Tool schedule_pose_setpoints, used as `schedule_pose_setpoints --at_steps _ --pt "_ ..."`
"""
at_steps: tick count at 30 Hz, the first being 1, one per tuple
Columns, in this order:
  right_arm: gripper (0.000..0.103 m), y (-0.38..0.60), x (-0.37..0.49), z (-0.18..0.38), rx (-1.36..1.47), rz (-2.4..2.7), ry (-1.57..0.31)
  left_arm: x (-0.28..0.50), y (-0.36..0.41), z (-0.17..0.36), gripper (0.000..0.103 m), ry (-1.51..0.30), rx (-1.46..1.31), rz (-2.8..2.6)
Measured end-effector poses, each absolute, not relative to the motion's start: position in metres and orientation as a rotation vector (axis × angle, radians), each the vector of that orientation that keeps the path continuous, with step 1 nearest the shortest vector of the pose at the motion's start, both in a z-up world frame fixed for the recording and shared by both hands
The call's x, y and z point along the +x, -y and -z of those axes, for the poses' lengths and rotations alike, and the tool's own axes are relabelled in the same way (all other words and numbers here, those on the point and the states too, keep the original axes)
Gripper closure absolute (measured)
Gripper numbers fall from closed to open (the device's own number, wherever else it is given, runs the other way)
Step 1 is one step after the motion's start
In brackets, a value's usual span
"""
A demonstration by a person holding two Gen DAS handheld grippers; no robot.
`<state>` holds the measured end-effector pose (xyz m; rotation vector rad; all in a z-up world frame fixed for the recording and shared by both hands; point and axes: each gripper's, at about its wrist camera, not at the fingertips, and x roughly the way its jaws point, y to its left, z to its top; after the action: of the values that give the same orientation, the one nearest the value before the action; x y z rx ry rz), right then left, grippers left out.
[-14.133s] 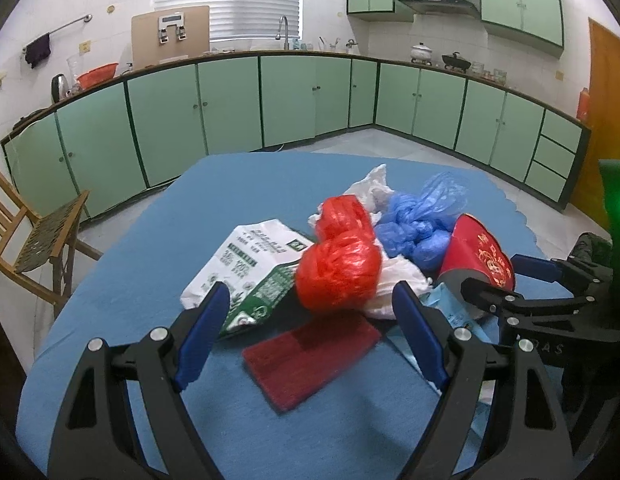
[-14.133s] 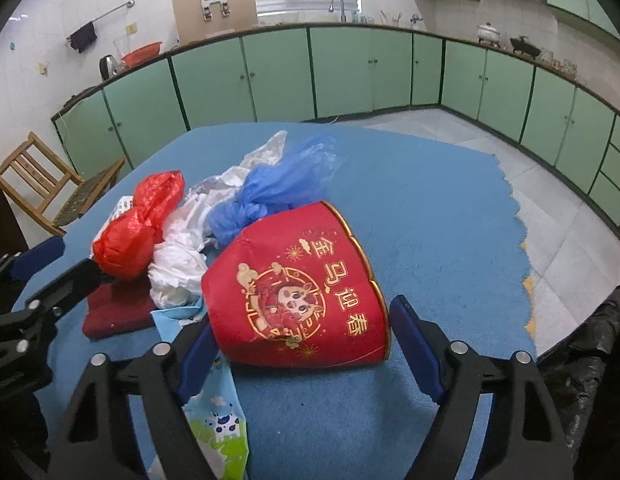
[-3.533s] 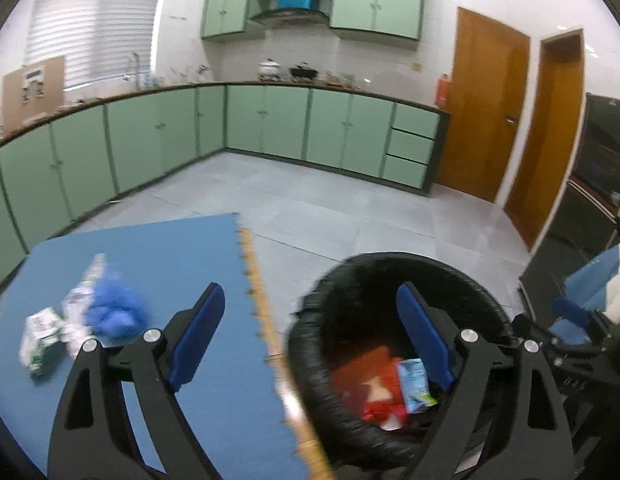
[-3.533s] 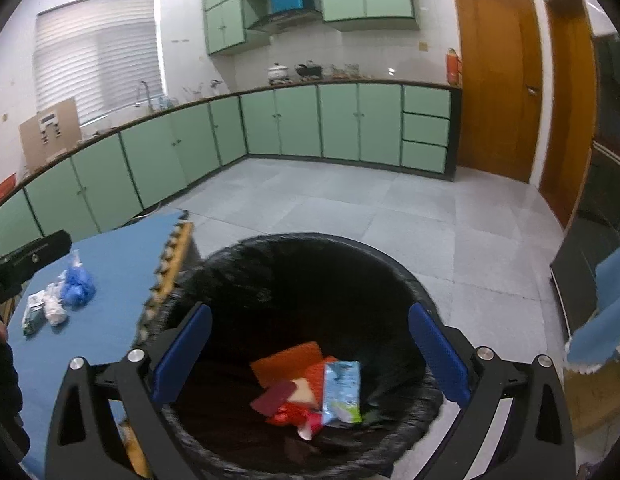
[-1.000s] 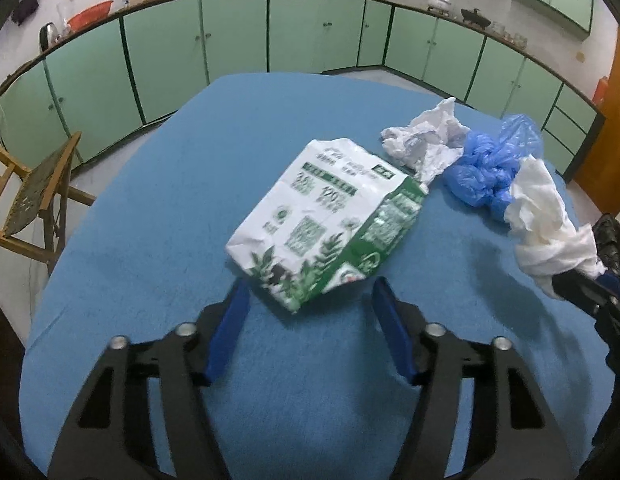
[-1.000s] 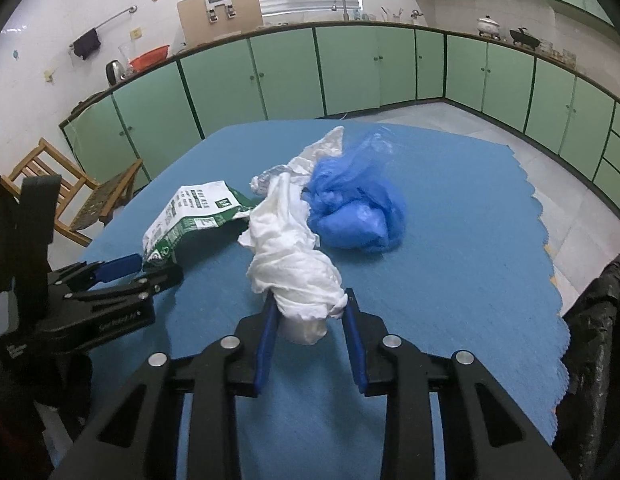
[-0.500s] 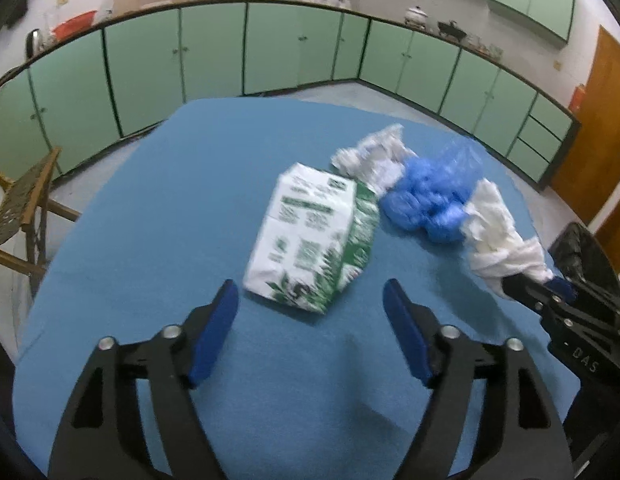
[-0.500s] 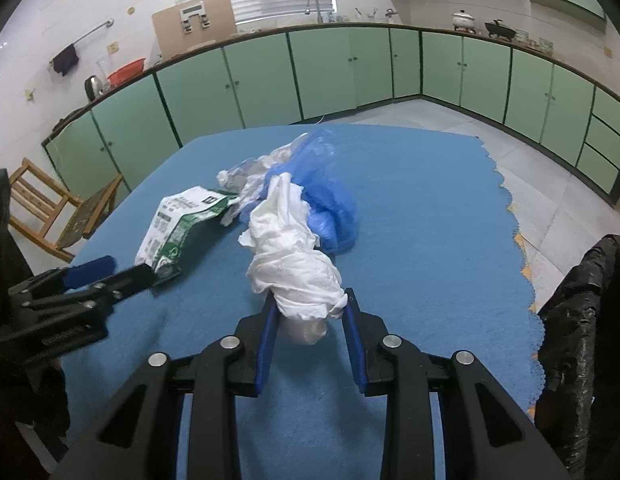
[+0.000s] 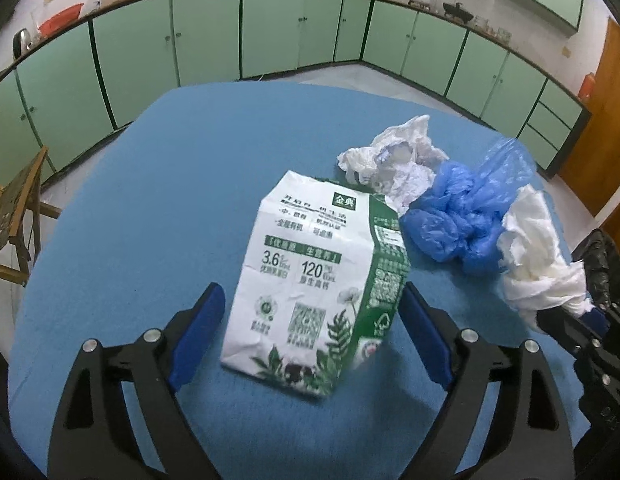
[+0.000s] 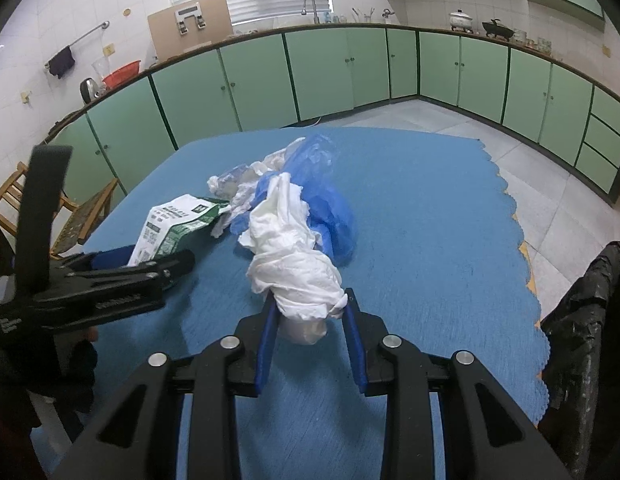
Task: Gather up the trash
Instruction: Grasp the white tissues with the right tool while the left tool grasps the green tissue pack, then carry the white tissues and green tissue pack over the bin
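A white and green milk carton (image 9: 314,280) lies on the blue table mat (image 9: 149,208), its near end between the open fingers of my left gripper (image 9: 310,336); the fingers stand clear of its sides. My right gripper (image 10: 310,328) is shut on a crumpled white tissue wad (image 10: 293,264) and holds it above the mat; this wad also shows in the left wrist view (image 9: 538,256). A blue plastic bag (image 9: 462,216) and another crumpled white wrapper (image 9: 394,160) lie behind the carton. The carton also shows in the right wrist view (image 10: 173,224).
A black-lined trash bin (image 10: 586,328) stands off the table's right edge. A wooden chair (image 9: 17,220) is at the left. Green kitchen cabinets (image 10: 330,72) run along the far wall.
My left gripper has moved forward, so the carton's near end now sits between its open fingers. My right gripper still holds the tissue wad, lifted slightly.
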<state>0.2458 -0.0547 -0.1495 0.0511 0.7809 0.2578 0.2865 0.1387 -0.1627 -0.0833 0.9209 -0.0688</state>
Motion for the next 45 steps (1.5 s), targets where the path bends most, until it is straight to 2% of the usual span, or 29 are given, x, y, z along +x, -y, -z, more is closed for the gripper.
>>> schedule_pose_setpoints --at_steps 4,5,6,22,23,24,25,31,33,34,39,41,43,44,45 --pt "0.072 0.053 0.249 0.151 0.045 -0.238 -0.784 0.292 -0.137 0.168 0.019 -0.926 -0.063 0.056" --pt "0.072 0.054 0.25 0.152 0.043 -0.232 -0.786 0.292 -0.135 0.167 0.028 -0.921 -0.058 0.057" --pt "0.072 0.055 0.251 0.152 0.047 -0.23 -0.786 0.291 -0.134 0.166 0.031 -0.917 -0.054 0.058" --pt "0.072 0.061 0.236 0.127 0.069 -0.249 -0.747 0.235 -0.122 0.122 0.036 -0.807 -0.096 0.019" --pt "0.072 0.062 0.235 0.124 0.07 -0.252 -0.743 0.229 -0.122 0.118 0.054 -0.799 -0.101 0.018" --pt "0.072 0.062 0.231 0.12 0.069 -0.259 -0.736 0.225 -0.122 0.116 0.08 -0.8 -0.105 0.02" --pt "0.072 0.063 0.228 0.118 0.067 -0.262 -0.731 0.222 -0.123 0.115 0.084 -0.815 -0.126 0.028" --pt "0.072 0.065 0.211 0.109 0.055 -0.284 -0.717 0.203 -0.122 0.126 0.08 -0.865 -0.166 0.034" --pt "0.072 0.065 0.208 0.111 0.051 -0.286 -0.722 0.198 -0.12 0.13 0.066 -0.86 -0.158 0.031" --pt "0.072 0.066 0.206 0.112 0.053 -0.287 -0.729 0.198 -0.118 0.131 0.064 -0.862 -0.143 0.025" --pt "0.072 0.068 0.203 0.117 0.053 -0.289 -0.742 0.209 -0.121 0.138 0.062 -0.867 -0.117 0.017" --pt "0.072 0.07 0.203 0.118 0.058 -0.284 -0.746 0.216 -0.119 0.141 0.063 -0.872 -0.097 0.015" --pt "0.072 0.072 0.204 0.118 0.063 -0.278 -0.746 0.223 -0.115 0.145 0.067 -0.879 -0.071 0.02" --pt "0.072 0.073 0.205 0.118 0.064 -0.276 -0.745 0.226 -0.113 0.144 0.08 -0.87 -0.063 0.03" --pt "0.072 0.073 0.204 0.117 0.066 -0.274 -0.744 0.227 -0.111 0.142 0.085 -0.86 -0.057 0.041"
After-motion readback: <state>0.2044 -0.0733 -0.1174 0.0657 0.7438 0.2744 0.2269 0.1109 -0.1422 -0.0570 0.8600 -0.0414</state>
